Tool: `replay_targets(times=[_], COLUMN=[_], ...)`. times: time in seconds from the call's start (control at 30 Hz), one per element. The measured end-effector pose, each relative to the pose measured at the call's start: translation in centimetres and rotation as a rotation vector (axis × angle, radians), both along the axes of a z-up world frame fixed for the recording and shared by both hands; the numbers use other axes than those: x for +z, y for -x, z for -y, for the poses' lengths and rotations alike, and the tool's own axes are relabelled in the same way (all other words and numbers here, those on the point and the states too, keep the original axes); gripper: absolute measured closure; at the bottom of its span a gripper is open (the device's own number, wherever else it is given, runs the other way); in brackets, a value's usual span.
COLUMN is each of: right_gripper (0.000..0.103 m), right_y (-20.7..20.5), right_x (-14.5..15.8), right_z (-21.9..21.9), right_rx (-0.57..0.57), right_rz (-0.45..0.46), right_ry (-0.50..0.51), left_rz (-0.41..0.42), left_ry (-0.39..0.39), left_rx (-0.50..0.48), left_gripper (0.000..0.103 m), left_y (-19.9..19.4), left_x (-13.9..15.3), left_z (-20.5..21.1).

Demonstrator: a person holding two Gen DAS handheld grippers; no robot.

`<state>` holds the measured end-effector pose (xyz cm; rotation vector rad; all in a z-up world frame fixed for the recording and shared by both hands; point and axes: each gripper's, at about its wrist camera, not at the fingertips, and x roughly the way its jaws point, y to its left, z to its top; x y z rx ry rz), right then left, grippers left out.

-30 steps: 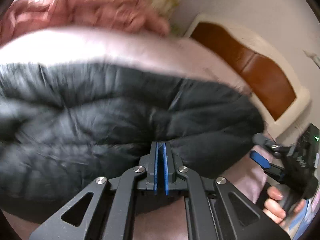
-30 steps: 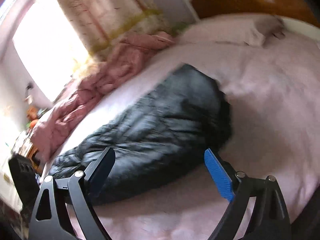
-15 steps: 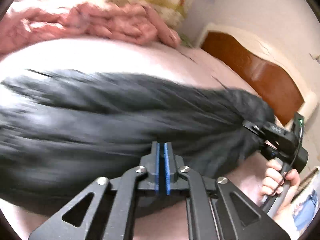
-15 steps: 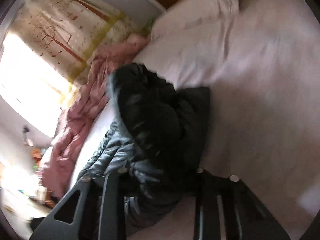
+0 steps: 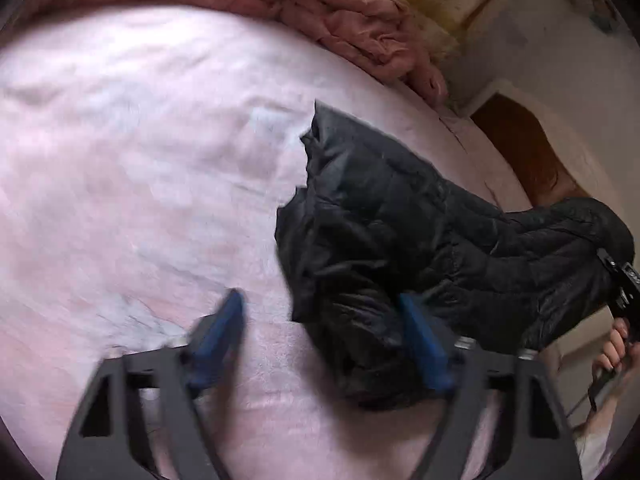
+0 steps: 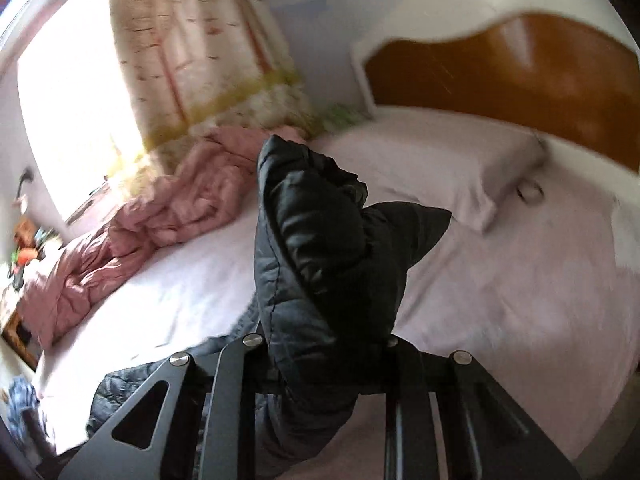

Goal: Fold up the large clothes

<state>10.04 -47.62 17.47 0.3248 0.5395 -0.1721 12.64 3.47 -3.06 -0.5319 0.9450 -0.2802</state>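
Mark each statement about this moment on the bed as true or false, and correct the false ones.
1. The left gripper is open. True.
2. The right gripper is shut on the black jacket. True.
3. The jacket lies flat and spread out on the bed sheet. False: it is bunched, and one end is lifted.
4. The pink blanket covers the jacket. False: it lies crumpled apart from it, near the curtain.
5. A pillow lies by the headboard. True.
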Motion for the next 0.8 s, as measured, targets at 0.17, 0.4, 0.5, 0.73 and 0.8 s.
replay_targets(times=[0.17,0.4,0.5,0.73,0.8], right_gripper=[0.079,0.079,0.079,0.077,0.075], right_y=[1.6,3.9,3.4,1.8,2.2], right_x=[2.6,3.9,1.2,-7.5,-8.5], right_z=[-5.4,-16.0,-21.3,-26.9,-27.0], right_rx=[0.109,0.322,0.431,0.471,0.472], right_rz=[0.062,0.154,0.125,-0.029,-0.027], right_ry=[0.004,-0.053,-0.065,-0.113,-0.095], left_rz=[0.073,0.054,0.034,0.039,0.035], left_ry=[-0.077,-0.01,0.035,0.05,0.039], left_rx=[-0.031,-0.072,-0.069,-0.146,-0.14], left_gripper=[0.08,0.08,0.08,0.076,0.074], left_y=[1.0,0.2,-0.1,0.1,0.0], left_x=[1.1,0.1,-0.4,0.1,-0.1], left_z=[2.2,2.0,2.0,0.8,1.1])
